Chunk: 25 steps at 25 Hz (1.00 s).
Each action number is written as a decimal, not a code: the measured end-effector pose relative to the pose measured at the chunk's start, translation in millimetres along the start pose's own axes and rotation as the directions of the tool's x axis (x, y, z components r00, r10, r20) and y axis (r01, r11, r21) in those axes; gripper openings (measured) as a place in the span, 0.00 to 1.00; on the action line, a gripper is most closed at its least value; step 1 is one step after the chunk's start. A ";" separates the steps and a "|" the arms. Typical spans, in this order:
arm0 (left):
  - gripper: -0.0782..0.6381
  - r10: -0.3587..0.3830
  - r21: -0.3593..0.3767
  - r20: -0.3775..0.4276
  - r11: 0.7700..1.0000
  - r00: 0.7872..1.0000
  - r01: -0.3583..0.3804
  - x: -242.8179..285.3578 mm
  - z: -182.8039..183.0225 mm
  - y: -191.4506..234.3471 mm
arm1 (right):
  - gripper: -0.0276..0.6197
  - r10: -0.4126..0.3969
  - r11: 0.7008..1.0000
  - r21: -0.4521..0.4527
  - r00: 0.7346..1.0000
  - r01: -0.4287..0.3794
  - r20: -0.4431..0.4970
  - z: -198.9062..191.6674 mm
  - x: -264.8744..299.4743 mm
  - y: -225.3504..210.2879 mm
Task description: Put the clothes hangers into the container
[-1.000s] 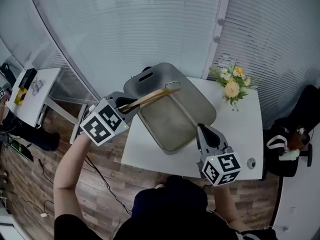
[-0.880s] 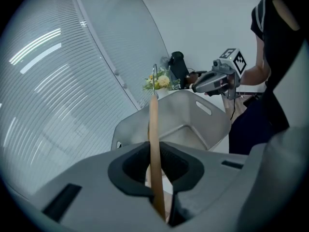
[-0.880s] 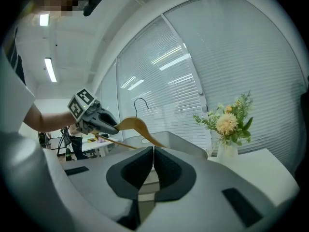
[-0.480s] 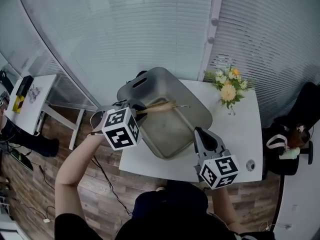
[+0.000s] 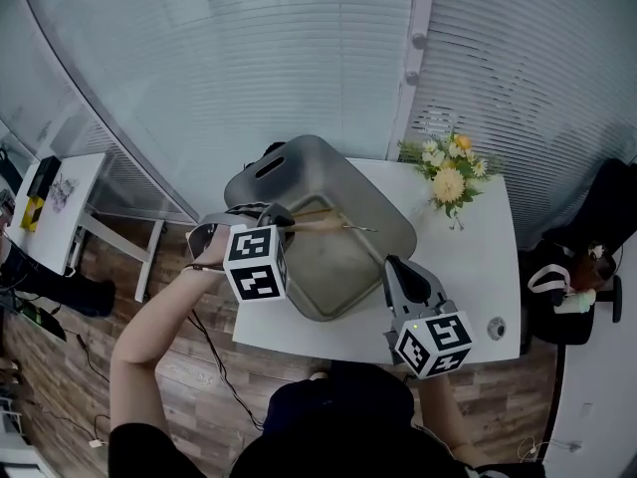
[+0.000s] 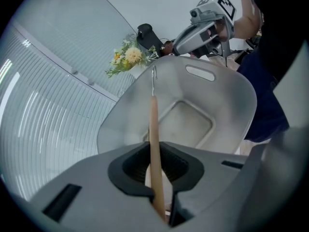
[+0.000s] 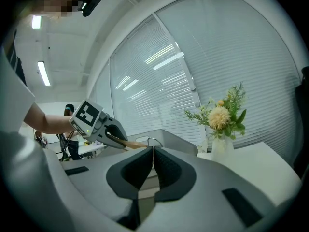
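A wooden clothes hanger (image 5: 323,221) with a metal hook juts out over the grey plastic container (image 5: 388,217) on the white table. My left gripper (image 5: 282,219) is shut on the hanger's end at the container's left rim. In the left gripper view the hanger (image 6: 154,139) runs straight out from the jaws (image 6: 155,167) over the tub's bottom (image 6: 186,122). My right gripper (image 5: 392,265) sits by the container's near right corner, shut and holding nothing. In the right gripper view its jaws (image 7: 153,153) touch, and the left gripper (image 7: 104,128) with the hanger (image 7: 133,143) shows beyond.
A vase of yellow and white flowers (image 5: 443,177) stands at the table's far right. A small round object (image 5: 495,328) lies near the table's (image 5: 468,267) front right corner. A dark chair with a bag (image 5: 582,277) is on the right, a side table (image 5: 55,192) on the left.
The left gripper has dropped toward the container's left rim and rolled. The hanger has sunk from a raised slant to nearly level over the tub. The right gripper has stayed put.
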<state>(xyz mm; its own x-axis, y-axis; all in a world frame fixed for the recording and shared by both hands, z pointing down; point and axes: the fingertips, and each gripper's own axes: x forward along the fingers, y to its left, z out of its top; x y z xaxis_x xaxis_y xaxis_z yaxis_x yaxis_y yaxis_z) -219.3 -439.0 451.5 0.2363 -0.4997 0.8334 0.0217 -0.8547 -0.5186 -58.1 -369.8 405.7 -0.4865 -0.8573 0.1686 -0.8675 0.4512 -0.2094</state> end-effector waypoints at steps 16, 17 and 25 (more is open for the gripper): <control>0.23 -0.209 0.091 -0.106 0.972 0.972 0.219 6.2 -11.6 -41.4 | 0.09 -0.020 1.000 0.014 1.000 0.020 -0.009 -9.8 -13.8 4.7; 0.23 -0.207 0.091 -0.105 0.972 0.973 0.217 6.2 -11.3 -41.9 | 0.09 -0.022 1.000 0.014 1.000 0.022 -0.010 -10.3 -14.8 4.4; 0.23 -0.180 0.078 -0.090 0.979 0.980 0.187 6.9 -9.9 -40.6 | 0.09 -0.024 1.000 0.013 1.000 0.025 -0.012 -11.5 -17.0 3.0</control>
<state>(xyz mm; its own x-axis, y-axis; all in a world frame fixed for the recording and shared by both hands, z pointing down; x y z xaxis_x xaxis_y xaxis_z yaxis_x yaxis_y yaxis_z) -228.1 -409.1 480.1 0.1405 -0.3480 0.9269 0.1416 -0.9195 -0.3666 -53.6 -351.0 413.3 -0.4664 -0.8649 0.1856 -0.8778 0.4266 -0.2180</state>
